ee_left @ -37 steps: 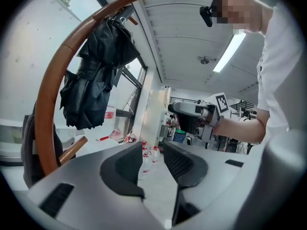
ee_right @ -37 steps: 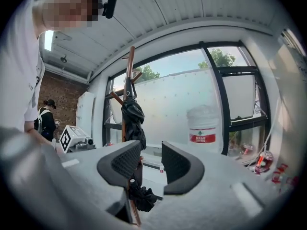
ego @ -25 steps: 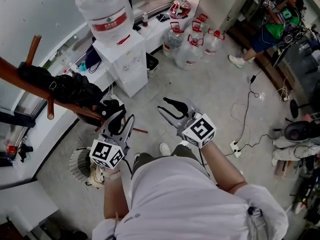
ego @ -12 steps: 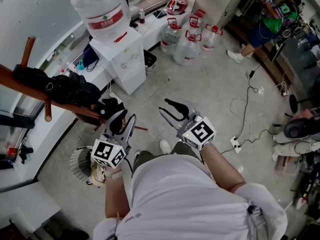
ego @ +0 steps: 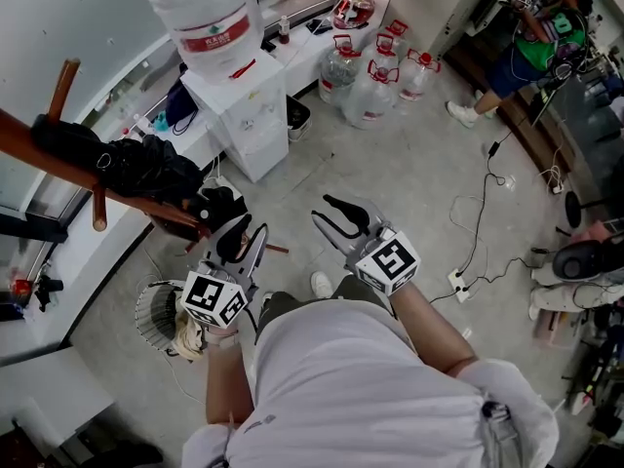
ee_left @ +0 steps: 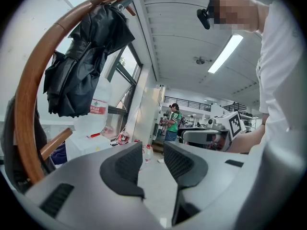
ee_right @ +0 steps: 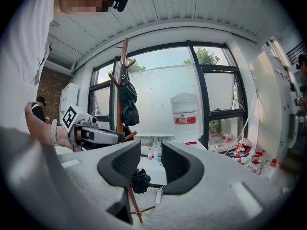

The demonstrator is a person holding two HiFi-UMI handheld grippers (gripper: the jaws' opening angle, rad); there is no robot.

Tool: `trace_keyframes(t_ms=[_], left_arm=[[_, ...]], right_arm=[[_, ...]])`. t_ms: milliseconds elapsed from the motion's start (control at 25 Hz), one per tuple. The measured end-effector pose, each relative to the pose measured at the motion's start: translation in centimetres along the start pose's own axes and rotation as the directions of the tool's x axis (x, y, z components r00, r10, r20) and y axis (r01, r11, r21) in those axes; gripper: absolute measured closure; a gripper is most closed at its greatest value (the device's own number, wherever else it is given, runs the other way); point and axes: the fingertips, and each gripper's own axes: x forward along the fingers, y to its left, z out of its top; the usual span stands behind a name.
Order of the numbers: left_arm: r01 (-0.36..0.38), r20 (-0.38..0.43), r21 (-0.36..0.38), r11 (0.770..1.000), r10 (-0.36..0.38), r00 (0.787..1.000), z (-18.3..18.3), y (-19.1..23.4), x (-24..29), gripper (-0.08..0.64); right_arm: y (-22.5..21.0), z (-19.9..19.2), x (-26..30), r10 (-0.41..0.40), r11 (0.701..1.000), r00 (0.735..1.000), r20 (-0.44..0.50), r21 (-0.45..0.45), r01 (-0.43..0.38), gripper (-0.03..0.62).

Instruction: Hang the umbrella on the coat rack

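Already the black folded fabric umbrella (ego: 146, 169) hangs as a slack bundle from an upper arm of the brown curved wooden coat rack (ego: 19, 139), beside the window at the head view's left, and neither of our tools touches it. We hold the left gripper (ego: 244, 232) near the rack's lower pegs and below the umbrella; in its own view its jaws are drawn close together with only a narrow slit between the dark ribbed pads (ee_left: 127, 164) and nothing in it. Our right gripper (ego: 331, 213) is held level beside it over the grey concrete floor (ego: 419, 193), its jaws likewise closed down and empty. Beyond the rack stands a white water dispenser (ego: 244, 115) topped by a clear bottle with a red label (ego: 205, 13), with more clear water jugs (ego: 375, 86) clustered on the floor, and a person in a green shirt (ego: 531, 47) stands well apart at the far right.
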Motion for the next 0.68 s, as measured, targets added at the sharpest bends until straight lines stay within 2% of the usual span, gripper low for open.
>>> trace_keyframes(t_ms=[680], left_arm=[[-0.032,0.008,-0.003,0.999,0.032,0.999,0.0,0.7,-1.9,0.442]], right_arm=[[2.1,-0.4,1.1,0.052,0.999,0.998,-0.02,0.007,-0.051,0.454]])
